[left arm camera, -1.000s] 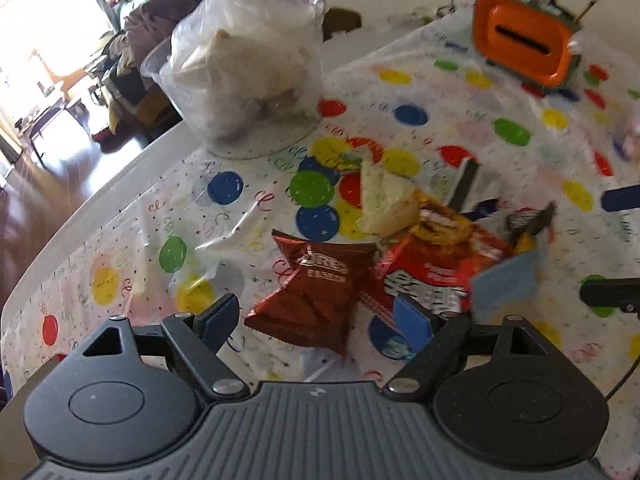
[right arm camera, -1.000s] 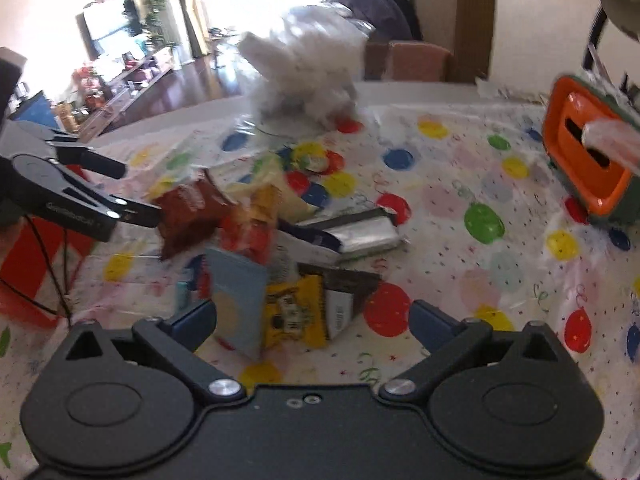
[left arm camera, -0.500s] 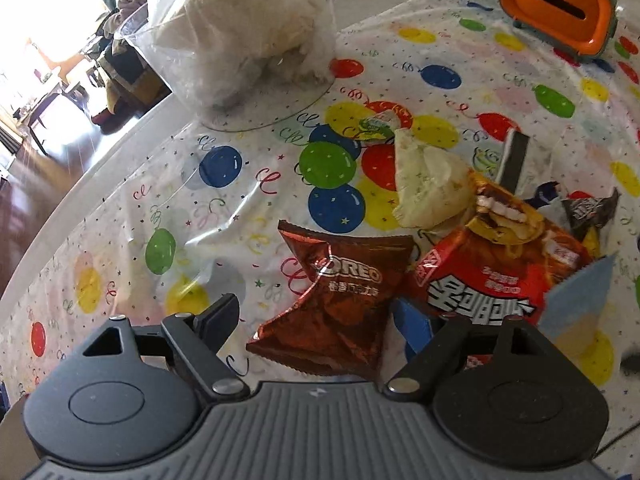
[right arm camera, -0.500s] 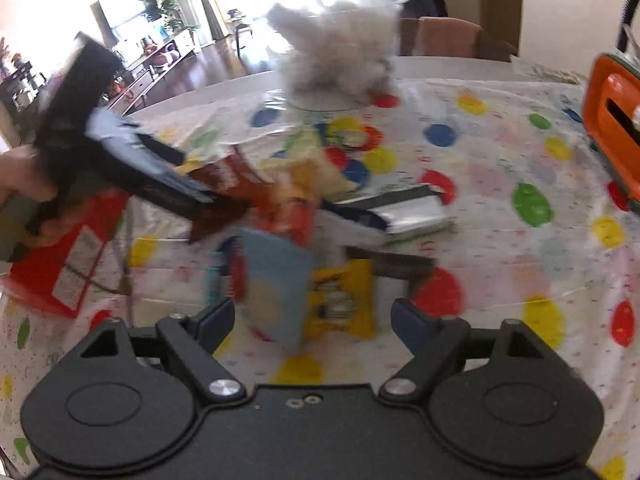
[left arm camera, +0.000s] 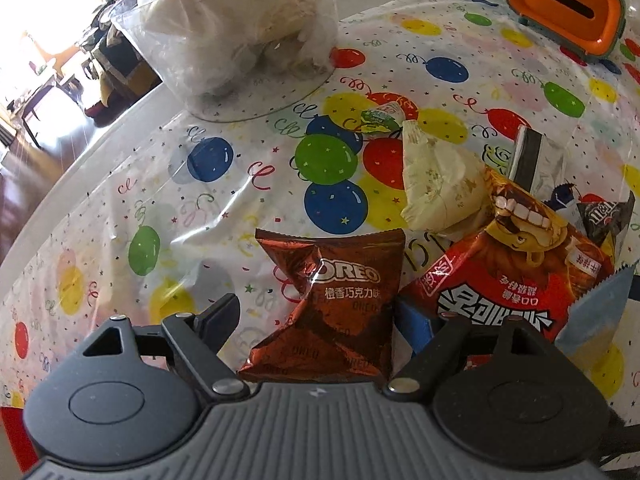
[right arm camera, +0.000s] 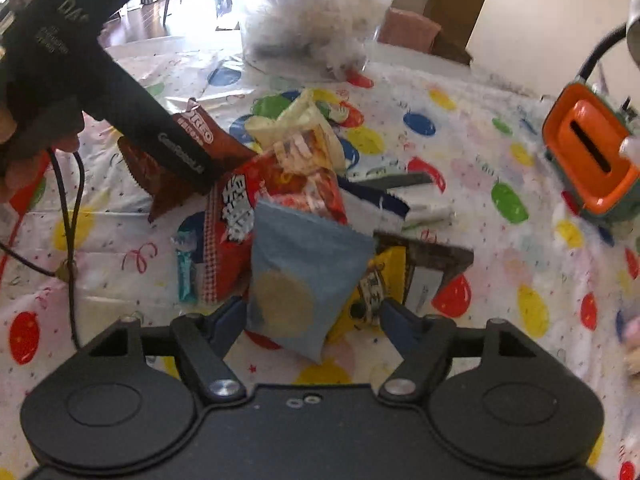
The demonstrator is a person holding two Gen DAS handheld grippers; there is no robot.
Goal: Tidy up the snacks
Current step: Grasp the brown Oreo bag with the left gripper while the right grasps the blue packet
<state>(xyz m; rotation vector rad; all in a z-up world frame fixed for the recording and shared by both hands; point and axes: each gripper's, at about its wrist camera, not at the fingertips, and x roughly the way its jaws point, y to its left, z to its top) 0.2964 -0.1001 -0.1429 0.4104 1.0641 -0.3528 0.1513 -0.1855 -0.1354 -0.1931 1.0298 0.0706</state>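
Note:
A pile of snack packets lies on the balloon-print tablecloth (left arm camera: pixel 120 208). My left gripper (left arm camera: pixel 320 318) is open with a brown Oreo packet (left arm camera: pixel 336 308) between its fingers. A red snack bag (left arm camera: pixel 512 280) lies just right of it, with a pale yellow packet (left arm camera: pixel 436 184) behind. My right gripper (right arm camera: pixel 310 314) is open around the lower end of a light blue packet (right arm camera: pixel 304 272). In the right wrist view the red bag (right arm camera: pixel 276 200), the Oreo packet (right arm camera: pixel 192 148) and a yellow packet (right arm camera: pixel 376 280) surround it, and the left gripper's body (right arm camera: pixel 100 76) reaches in from the upper left.
A clear plastic bag of white items (left arm camera: pixel 240 28) stands at the table's far side (right arm camera: pixel 316 12). An orange and green box with a slot (left arm camera: pixel 564 4) stands at the far right (right arm camera: pixel 592 160). A cable (right arm camera: pixel 68 216) hangs at the left.
My left gripper has moved forward and down over the Oreo packet, which now sits between its fingers. My right gripper has moved forward so the blue packet sits between its fingers.

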